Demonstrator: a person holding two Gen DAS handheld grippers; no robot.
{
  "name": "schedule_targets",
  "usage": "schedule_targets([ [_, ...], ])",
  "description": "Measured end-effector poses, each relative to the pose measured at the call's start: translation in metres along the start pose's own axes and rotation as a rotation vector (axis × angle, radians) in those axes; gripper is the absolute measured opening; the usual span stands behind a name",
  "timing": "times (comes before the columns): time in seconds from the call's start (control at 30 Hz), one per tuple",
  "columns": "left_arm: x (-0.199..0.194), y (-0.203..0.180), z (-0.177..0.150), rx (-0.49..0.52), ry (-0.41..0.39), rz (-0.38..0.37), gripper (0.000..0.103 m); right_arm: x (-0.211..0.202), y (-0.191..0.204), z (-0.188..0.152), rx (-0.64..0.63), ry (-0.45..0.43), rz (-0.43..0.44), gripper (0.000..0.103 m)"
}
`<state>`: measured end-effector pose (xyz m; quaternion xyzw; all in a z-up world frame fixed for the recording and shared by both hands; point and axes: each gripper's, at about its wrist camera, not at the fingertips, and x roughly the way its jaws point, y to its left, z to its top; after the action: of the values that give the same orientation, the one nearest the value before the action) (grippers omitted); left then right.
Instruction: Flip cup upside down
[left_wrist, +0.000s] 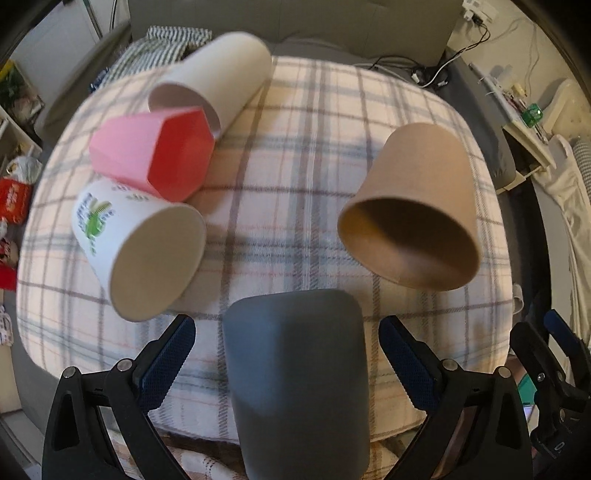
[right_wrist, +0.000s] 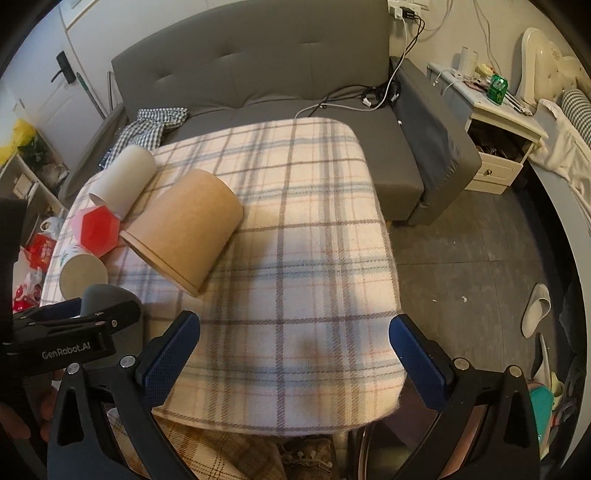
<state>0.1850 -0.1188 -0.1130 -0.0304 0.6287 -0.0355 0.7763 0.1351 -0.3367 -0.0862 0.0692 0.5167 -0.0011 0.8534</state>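
Several cups lie on their sides on a plaid-covered table (left_wrist: 295, 155). A dark grey cup (left_wrist: 299, 380) lies between the fingers of my open left gripper (left_wrist: 286, 332), base toward the camera, with gaps on both sides. A brown paper cup (left_wrist: 413, 206) lies to the right, mouth toward me; it also shows in the right wrist view (right_wrist: 184, 229). A white printed cup (left_wrist: 136, 243), a pink hexagonal cup (left_wrist: 155, 155) and a plain white cup (left_wrist: 214, 81) lie at the left. My right gripper (right_wrist: 295, 332) is open and empty over the table's near part.
A grey sofa (right_wrist: 258, 74) stands behind the table, with a checked cloth (right_wrist: 155, 125) and cables on it. A white nightstand (right_wrist: 495, 122) stands at the right. A slipper (right_wrist: 535, 310) lies on the floor. The left gripper's body (right_wrist: 62, 332) shows at the right view's left edge.
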Motion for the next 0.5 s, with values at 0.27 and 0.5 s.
schedule_targets([
  [0.27,-0.008,0.001,-0.001,0.003,-0.012,-0.073,0.073,0.003,0.004,0.000,-0.004,0.004,0.002,0.103],
  [0.5,-0.045,0.005,-0.003,0.008,-0.101,-0.086,0.073,-0.011,0.009,0.000,-0.002,-0.024,0.001,0.103],
])
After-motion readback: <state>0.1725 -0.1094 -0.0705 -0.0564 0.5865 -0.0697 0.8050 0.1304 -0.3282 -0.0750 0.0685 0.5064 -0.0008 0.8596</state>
